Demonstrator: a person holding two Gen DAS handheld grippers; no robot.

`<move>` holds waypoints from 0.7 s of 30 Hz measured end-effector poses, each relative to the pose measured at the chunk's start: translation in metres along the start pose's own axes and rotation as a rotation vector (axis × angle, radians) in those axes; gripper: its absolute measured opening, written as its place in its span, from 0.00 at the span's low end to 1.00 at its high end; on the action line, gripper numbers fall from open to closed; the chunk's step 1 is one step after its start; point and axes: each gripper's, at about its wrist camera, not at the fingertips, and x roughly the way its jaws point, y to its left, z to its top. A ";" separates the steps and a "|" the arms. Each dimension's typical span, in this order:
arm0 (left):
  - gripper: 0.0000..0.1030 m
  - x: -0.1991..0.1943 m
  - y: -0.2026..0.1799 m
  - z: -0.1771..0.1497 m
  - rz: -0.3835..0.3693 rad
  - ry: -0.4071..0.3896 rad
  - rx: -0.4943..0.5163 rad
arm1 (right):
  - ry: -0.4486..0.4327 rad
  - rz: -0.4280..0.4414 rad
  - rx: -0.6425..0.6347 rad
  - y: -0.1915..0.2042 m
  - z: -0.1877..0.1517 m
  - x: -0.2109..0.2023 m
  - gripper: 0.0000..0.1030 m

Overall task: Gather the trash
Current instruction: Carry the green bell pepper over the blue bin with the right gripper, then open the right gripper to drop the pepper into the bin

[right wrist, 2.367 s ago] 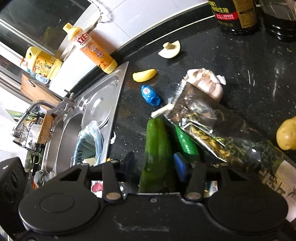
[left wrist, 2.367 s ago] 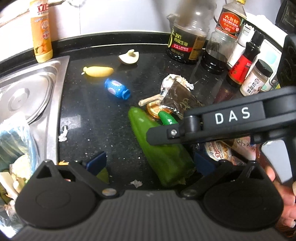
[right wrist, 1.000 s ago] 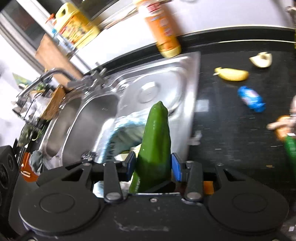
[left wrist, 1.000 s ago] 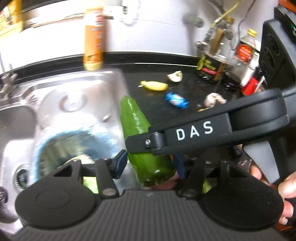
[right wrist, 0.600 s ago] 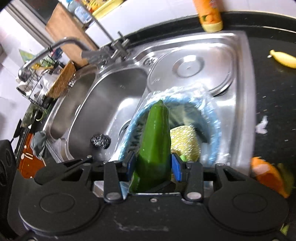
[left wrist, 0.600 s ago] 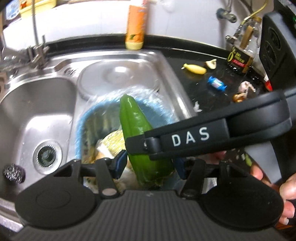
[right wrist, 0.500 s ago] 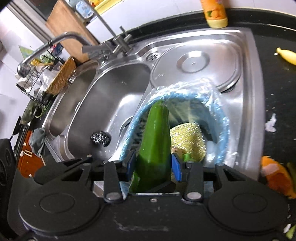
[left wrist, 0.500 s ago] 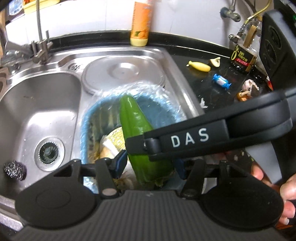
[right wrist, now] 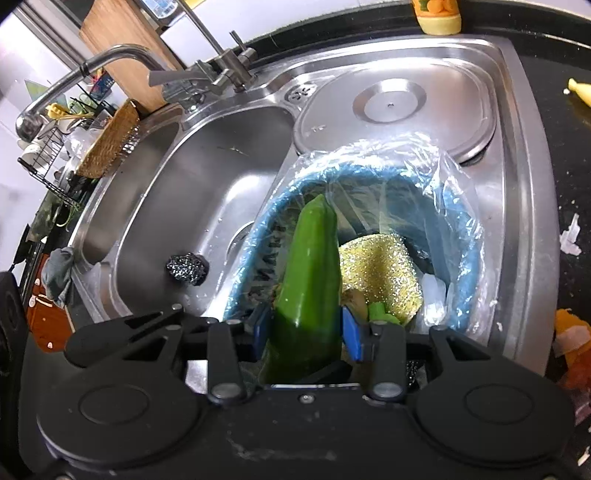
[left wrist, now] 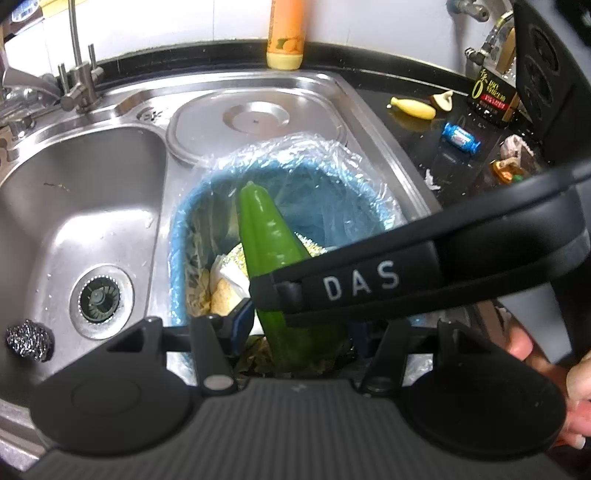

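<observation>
Steel sink (left wrist: 110, 177), lined bin (right wrist: 461, 236) at its right. Your right tool (right wrist: 306, 332) is clamped on the pepper (right wrist: 310, 280), tip over the bin; your left tool (left wrist: 299, 325) brackets it too, though its grip is unclear. Release unevenly and it could tip onto the rim. Sponge (right wrist: 380, 273) lies beneath; wrappers wait on the bench (left wrist: 461, 155).

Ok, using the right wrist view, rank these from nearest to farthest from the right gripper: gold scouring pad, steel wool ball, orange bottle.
1. Gold scouring pad, in the blue bin, just right of the right gripper.
2. Steel wool ball, in the sink basin, left.
3. Orange bottle, at the back wall.
</observation>
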 end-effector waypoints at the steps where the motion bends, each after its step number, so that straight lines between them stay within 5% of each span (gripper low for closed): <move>1: 0.52 0.002 0.001 0.000 0.000 0.006 -0.004 | 0.004 0.000 0.003 -0.001 0.000 0.002 0.40; 16: 0.57 0.013 0.008 -0.002 0.021 0.048 -0.036 | 0.058 0.034 0.020 -0.006 0.003 0.013 0.44; 18: 0.77 0.013 0.008 0.000 0.039 0.047 -0.044 | 0.054 0.054 0.023 -0.006 0.003 0.009 0.58; 21: 0.88 0.011 0.005 0.003 0.057 0.040 -0.048 | 0.027 0.059 0.006 -0.003 0.004 -0.001 0.84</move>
